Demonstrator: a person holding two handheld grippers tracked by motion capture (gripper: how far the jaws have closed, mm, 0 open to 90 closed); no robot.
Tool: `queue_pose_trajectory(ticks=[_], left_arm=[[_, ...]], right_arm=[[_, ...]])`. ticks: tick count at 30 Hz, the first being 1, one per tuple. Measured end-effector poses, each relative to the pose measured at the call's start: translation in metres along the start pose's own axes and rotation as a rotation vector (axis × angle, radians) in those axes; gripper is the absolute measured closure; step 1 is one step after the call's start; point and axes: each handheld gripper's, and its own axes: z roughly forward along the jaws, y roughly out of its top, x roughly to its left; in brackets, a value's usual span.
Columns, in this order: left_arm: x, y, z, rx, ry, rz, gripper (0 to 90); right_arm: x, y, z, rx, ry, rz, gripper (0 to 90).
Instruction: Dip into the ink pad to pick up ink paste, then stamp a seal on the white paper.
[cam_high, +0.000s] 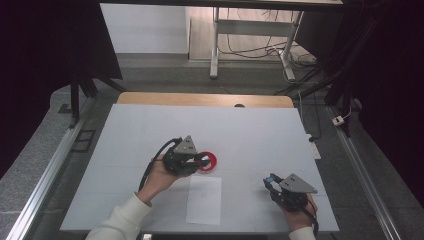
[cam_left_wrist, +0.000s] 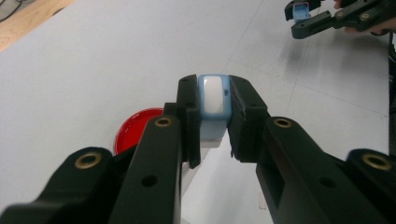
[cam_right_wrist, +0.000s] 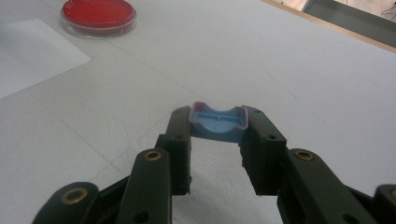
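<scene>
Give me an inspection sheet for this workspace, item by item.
Surface: white table top, wooden edge at the far side.
Job's things: light blue and white plastic piece; blue curved plastic cap; round red-filled clear dish; white paper sheet.
Clutter: nothing seen.
Grippers: left gripper shut on the blue and white piece beside the dish; right gripper shut on the cap.
Cables: black cable trailing from the left gripper; cables on the floor beyond.
Surroundings: white desk frame, dark curtains at the sides.
</scene>
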Motion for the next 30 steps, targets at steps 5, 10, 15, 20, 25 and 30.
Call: queue_pose_trajectory(ticks=[5, 10, 15, 20, 25, 30], left_arm=[[-0.003, -0.003, -0.001, 0.008, -0.005, 0.002, 75.9], [-0.004, -0.005, -0.001, 0.012, -0.015, -0.001, 75.9], [-0.006, -0.006, -0.003, 0.014, -0.019, 0.004, 75.9], [-0.009, -0.007, -0.003, 0.017, -0.029, 0.005, 75.9], [-0.014, -0.007, -0.006, 0.014, -0.034, 0.005, 75.9], [-0.018, -0.009, -0.007, 0.011, -0.041, -0.001, 75.8]], right_arm=[[0.001, 0.000, 0.000, -0.004, 0.002, -0.003, 64.3], [0.001, 0.000, 0.000, -0.004, 0.000, -0.004, 64.4], [0.001, 0.000, 0.000, -0.001, -0.001, -0.003, 64.4], [0.000, 0.000, 0.000, 0.001, -0.002, 0.000, 64.4], [0.001, 0.001, 0.001, -0.003, -0.001, -0.003, 64.4], [0.001, 0.000, 0.001, -0.004, 0.003, -0.002, 64.4]])
